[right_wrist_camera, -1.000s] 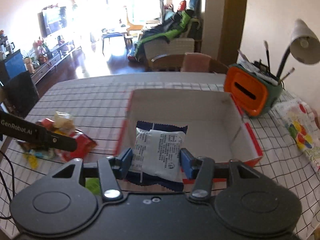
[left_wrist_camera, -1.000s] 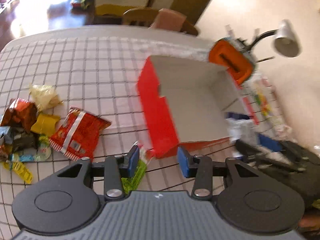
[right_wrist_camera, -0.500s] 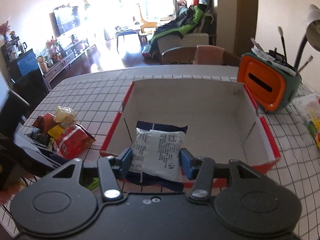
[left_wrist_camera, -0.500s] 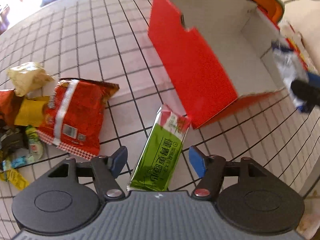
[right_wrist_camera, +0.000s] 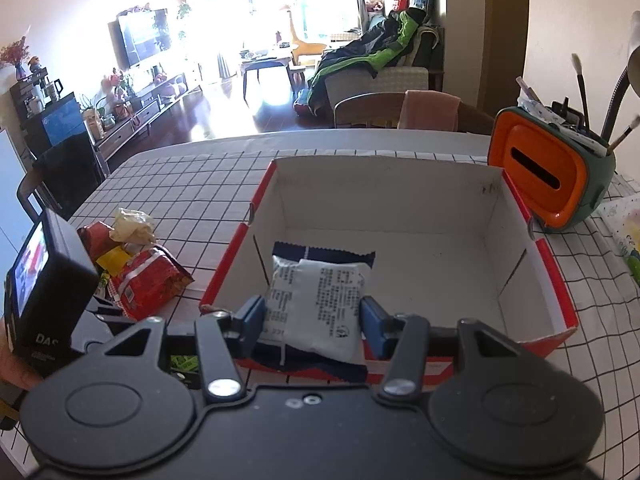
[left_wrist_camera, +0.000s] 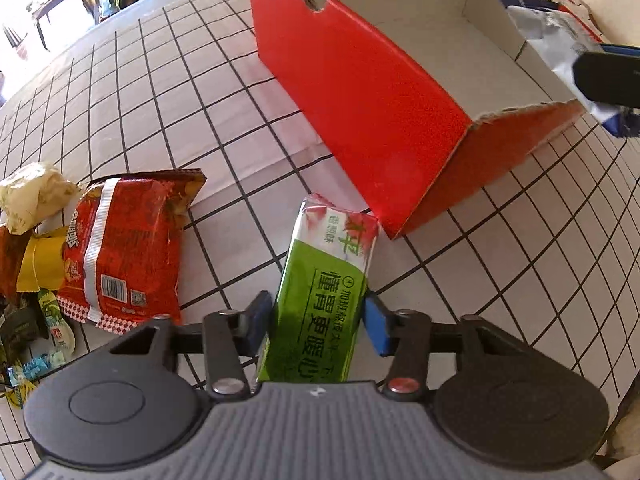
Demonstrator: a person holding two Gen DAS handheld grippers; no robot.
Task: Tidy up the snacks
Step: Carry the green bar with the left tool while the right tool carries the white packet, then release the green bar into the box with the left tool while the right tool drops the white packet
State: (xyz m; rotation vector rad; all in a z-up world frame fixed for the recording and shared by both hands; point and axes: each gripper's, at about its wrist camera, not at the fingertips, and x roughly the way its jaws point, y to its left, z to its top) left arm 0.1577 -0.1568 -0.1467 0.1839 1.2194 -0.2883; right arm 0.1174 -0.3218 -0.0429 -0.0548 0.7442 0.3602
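Two grippers loaded | my left gripper (left_wrist_camera: 318,322) grasps green rectangular snack pack (left_wrist_camera: 325,300), red cardboard box (left_wrist_camera: 360,92) at 1 o'clock | my right gripper (right_wrist_camera: 313,318) clamps white-and-navy foil packet (right_wrist_camera: 320,300) over box (right_wrist_camera: 400,216) | next: release inside, I judge.

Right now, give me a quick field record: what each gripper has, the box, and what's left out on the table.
left gripper: pads on both sides of the green snack pack, which lies on the checked tablecloth beside the box corner
right gripper: shut on the white and blue packet, held over the box's near wall
red box: open top; nothing seen lying on its white floor
loose snacks: red chip bag, pale crumpled wrapper, yellow packet, and small sachets, all left of the box
behind box: orange holder with brushes
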